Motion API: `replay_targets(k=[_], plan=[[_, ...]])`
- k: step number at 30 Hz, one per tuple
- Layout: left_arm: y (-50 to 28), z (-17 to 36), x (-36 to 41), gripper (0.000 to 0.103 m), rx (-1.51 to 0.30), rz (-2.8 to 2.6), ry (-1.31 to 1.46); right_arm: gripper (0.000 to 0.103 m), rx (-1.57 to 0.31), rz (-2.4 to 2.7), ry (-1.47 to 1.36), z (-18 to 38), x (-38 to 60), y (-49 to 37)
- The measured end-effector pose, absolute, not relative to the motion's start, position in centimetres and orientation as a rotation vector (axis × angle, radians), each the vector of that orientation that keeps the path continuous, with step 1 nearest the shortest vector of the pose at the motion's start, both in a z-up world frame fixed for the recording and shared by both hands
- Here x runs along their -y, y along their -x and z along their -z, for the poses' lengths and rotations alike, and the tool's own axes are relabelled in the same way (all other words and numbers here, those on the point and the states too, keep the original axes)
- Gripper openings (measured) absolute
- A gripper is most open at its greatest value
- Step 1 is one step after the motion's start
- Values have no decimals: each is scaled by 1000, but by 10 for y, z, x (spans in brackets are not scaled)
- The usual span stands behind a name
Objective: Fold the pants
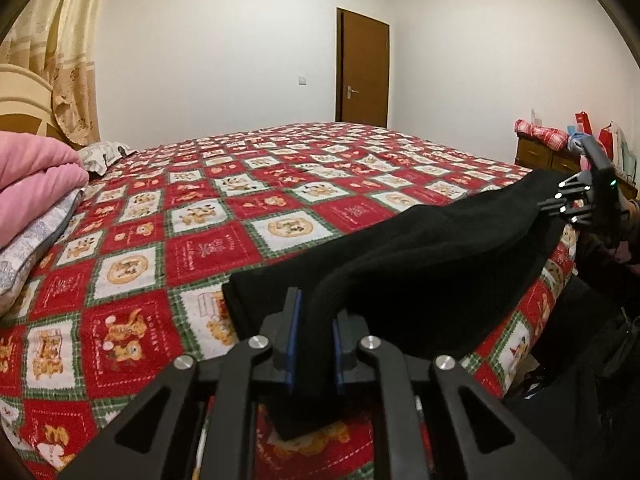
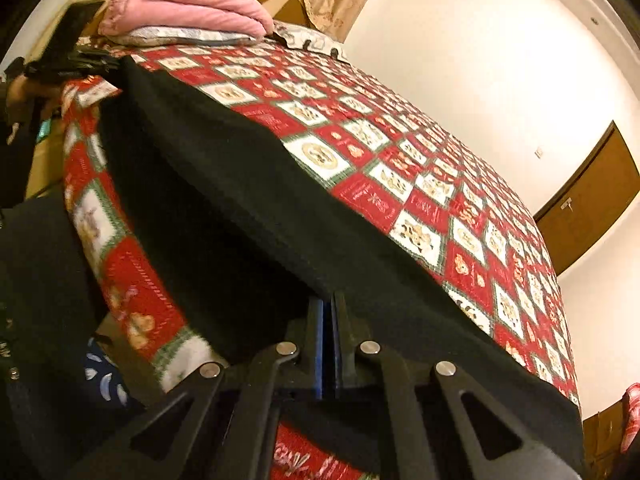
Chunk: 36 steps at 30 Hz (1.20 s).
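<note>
Black pants (image 1: 440,248) lie stretched along the near edge of the bed, partly hanging over its side. In the left wrist view my left gripper (image 1: 316,336) is shut, its blue pads (image 1: 295,320) pinching a bunched fold of the pants at one end. At the far end my right gripper (image 1: 558,200) holds the cloth lifted off the quilt. In the right wrist view the right gripper (image 2: 330,312) has its pads pressed together on the edge of the pants (image 2: 240,200). The left gripper (image 2: 80,60) shows at the upper left, at the other end of the cloth.
The bed carries a red, white and green patchwork quilt (image 1: 248,208). A folded pink blanket (image 1: 36,184) on pillows (image 1: 28,248) sits at the headboard end. A brown door (image 1: 363,68) stands beyond the bed, a wooden cabinet (image 1: 548,158) with bags to the right.
</note>
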<state>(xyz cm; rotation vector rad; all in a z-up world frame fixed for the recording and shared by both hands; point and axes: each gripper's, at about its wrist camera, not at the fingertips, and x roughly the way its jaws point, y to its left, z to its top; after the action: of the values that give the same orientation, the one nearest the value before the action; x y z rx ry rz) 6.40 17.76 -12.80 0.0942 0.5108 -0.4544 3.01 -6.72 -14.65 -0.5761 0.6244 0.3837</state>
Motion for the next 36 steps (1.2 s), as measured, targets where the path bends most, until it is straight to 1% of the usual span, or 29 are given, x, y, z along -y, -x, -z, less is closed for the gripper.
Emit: replay_targets(k=[2, 4, 7, 11, 14, 17, 19, 20, 21, 22, 23, 27, 28, 29, 30, 31, 32, 35, 36], plan=[[-65, 133, -183, 15, -519, 447, -81, 3, -638, -399, 602, 156, 63, -23], [-64, 142, -189, 15, -524, 449, -58, 3, -678, -401, 649, 178, 59, -23], [-61, 156, -185, 16, -543, 461, -93, 3, -724, -403, 685, 205, 55, -23], [-54, 160, -185, 16, -534, 466, -116, 3, -728, -397, 637, 202, 59, -27], [-54, 160, -188, 19, -531, 462, -117, 3, -724, -394, 639, 204, 60, -30], [-54, 161, -188, 21, -530, 461, -125, 3, -716, -384, 641, 205, 61, -29], [-53, 161, -187, 25, -528, 450, -140, 4, -713, -377, 634, 207, 61, -30], [-52, 161, -188, 31, -531, 443, -147, 4, -713, -374, 639, 207, 60, -29], [-49, 162, -190, 41, -535, 439, -160, 4, -710, -369, 656, 207, 59, -27], [-46, 162, -192, 48, -542, 426, -184, 5, -710, -367, 671, 206, 58, -24], [-42, 163, -195, 58, -550, 401, -217, 6, -712, -369, 674, 205, 58, -22], [-32, 168, -229, 60, -607, 301, -224, 11, -732, -382, 625, 201, 67, -21], [-31, 167, -234, 59, -606, 281, -207, 18, -735, -378, 609, 201, 70, -21], [-28, 162, -241, 59, -590, 260, -163, 33, -737, -366, 591, 199, 72, -21], [-25, 157, -243, 59, -568, 258, -133, 43, -739, -357, 576, 198, 75, -22], [-23, 152, -242, 60, -544, 263, -106, 58, -749, -361, 549, 195, 79, -21], [-22, 142, -236, 60, -506, 280, -80, 59, -756, -368, 531, 194, 82, -20], [-28, 127, -211, 69, -461, 320, -71, 59, -769, -361, 500, 189, 90, -15], [-35, 124, -198, 69, -462, 345, -69, 59, -767, -351, 488, 187, 95, -13]])
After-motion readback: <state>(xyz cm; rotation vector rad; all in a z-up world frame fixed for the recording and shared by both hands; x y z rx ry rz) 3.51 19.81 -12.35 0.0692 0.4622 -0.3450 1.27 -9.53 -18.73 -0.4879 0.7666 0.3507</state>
